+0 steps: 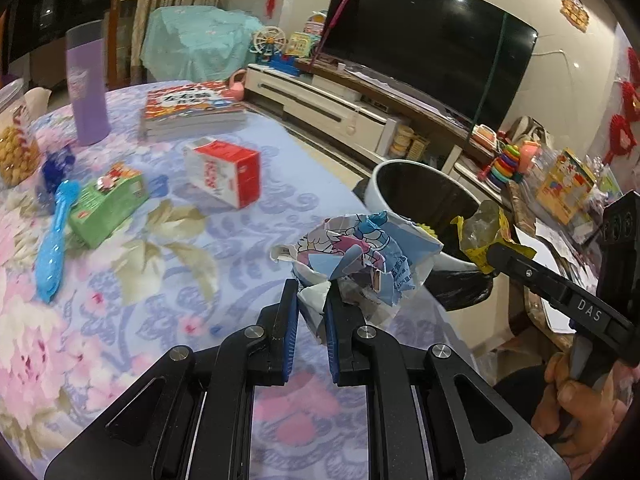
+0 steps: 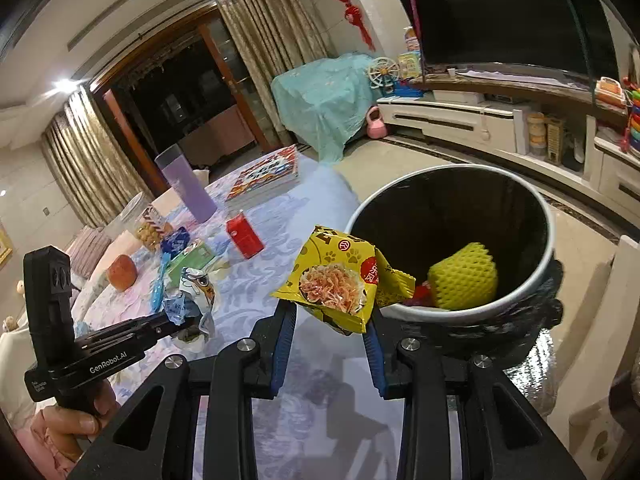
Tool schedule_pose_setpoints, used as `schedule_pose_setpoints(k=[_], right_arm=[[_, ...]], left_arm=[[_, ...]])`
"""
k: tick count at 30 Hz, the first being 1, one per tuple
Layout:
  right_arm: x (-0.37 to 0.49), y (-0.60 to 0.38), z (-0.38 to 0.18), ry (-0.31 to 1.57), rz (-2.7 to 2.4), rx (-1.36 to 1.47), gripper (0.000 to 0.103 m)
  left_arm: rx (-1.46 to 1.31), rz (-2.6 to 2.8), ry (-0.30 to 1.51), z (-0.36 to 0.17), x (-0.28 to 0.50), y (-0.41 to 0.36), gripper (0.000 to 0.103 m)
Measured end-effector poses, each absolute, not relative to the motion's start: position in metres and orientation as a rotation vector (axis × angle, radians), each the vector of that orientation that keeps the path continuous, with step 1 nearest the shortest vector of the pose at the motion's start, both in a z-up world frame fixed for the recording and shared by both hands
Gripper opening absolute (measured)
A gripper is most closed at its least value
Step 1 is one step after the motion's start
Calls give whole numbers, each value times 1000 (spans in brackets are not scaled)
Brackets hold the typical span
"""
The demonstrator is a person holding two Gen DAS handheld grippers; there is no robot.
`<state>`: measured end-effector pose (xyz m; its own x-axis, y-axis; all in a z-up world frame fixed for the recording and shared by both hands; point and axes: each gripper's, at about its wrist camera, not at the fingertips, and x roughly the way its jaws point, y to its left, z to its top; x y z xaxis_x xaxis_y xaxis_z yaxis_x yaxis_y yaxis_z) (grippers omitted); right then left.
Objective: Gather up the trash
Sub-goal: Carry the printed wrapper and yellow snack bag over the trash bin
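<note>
My left gripper is shut on a crumpled blue and white wrapper, held above the table edge near the bin; it also shows in the right wrist view. My right gripper has its jaws spread wide around a yellow snack packet that rests between the tips, just left of the bin rim. In the left wrist view the packet hangs at the right gripper's tip over the bin. The white bin has a black liner and holds a yellow foam fruit net.
On the floral tablecloth lie a red and white carton, a green box, a blue brush, a purple cup, a book and a snack jar. A TV cabinet stands beyond.
</note>
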<state>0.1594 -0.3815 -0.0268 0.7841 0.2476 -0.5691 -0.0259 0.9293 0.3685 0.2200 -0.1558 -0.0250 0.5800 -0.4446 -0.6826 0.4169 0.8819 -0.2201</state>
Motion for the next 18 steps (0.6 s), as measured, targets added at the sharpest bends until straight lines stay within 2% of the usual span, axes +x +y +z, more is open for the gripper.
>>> schedule_pose_setpoints(k=[18], right_arm=[[161,-431,-26,645,107,392,33]], left_arm=[[23,-560,800,-17,233,-219,11]])
